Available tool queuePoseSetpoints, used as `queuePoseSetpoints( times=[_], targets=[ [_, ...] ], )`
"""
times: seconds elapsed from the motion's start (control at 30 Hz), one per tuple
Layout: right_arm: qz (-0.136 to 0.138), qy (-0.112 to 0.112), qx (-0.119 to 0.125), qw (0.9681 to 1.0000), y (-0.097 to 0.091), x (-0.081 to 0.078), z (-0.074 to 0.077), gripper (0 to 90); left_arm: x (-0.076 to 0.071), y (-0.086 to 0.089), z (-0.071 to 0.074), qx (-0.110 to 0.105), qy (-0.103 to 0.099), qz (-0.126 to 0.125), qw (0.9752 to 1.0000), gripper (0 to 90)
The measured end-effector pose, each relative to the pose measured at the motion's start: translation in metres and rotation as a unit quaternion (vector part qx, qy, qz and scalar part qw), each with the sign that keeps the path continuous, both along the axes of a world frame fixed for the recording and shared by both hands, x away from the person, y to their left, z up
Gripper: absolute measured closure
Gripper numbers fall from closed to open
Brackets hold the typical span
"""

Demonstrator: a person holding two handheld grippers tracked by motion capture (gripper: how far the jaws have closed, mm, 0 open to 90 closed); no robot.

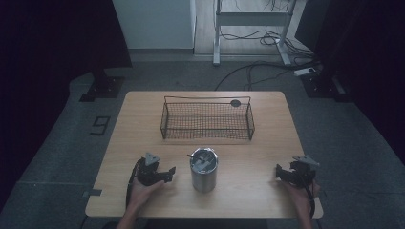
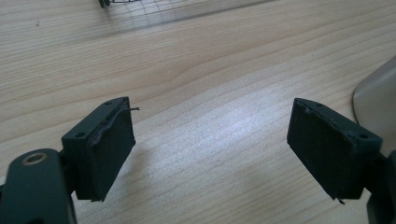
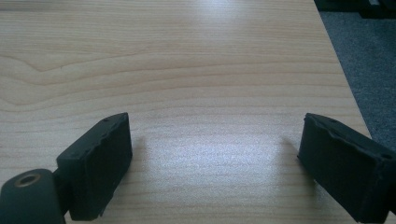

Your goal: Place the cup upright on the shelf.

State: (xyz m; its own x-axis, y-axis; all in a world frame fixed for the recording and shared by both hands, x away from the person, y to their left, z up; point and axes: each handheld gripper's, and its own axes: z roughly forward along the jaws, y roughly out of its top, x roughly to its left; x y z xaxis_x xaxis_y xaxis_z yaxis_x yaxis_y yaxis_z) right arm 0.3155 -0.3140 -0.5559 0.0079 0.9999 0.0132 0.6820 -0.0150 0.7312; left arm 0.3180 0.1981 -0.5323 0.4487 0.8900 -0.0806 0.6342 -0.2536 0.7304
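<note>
- A dark mark on the floor (image 1: 71, 143) read like a "9" (image 1: 100, 125).
- The left hand (image 1: 142, 190) lay low on the surface (image 1: 143, 114); the left fingers (image 2: 100, 149) were spread, pinching nothing.
- The right hand (image 1: 302, 193) lay likewise; the right fingers (image 3: 95, 161) were spread over bare wood.
- The metal cup (image 1: 204, 169) stood upright between both pairs, just right of the left fingers.
- The wire basket (image 1: 207, 119) sat beyond them.

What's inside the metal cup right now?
The metal cup holds pale, glossy contents up near its rim, with a thin dark stick poking out at the upper left. What they are, and anything lower down, the cup's wall hides.
</note>
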Motion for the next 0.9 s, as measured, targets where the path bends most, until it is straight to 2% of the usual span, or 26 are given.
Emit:
queuePoseSetpoints(
  times=[0.2, 0.3, 0.4, 0.53, 0.9],
  targets=[
    [-0.001, 0.0, 0.0, 1.0, 0.0, 0.0, 0.0, 9.3, -0.004, 0.003, 0.006, -0.015, -0.009, 0.003, 0.9998, 14.9],
    [-0.002, 0.001, 0.0, 1.0, 0.0, 0.0, 0.0, 8.9, -0.007, 0.006, 0.011, -0.035, -0.017, 0.017, 0.9991, 14.9],
    [-0.001, 0.001, -0.001, 1.0, 0.0, 0.001, 0.0, 8.4, -0.011, 0.008, 0.02, -0.038, -0.028, 0.018, 0.9987, 14.8],
    [0.0, 0.0, 0.0, 1.0, 0.0, 0.002, 0.0, 8.1, -0.014, 0.009, 0.022, -0.046, -0.034, 0.018, 0.9982, 14.7],
    [-0.005, 0.001, -0.001, 1.0, 0.001, 0.0, 0.0, 9.0, -0.019, 0.01, 0.024, -0.061, -0.034, -0.012, 0.9975, 13.6]
  ],
)
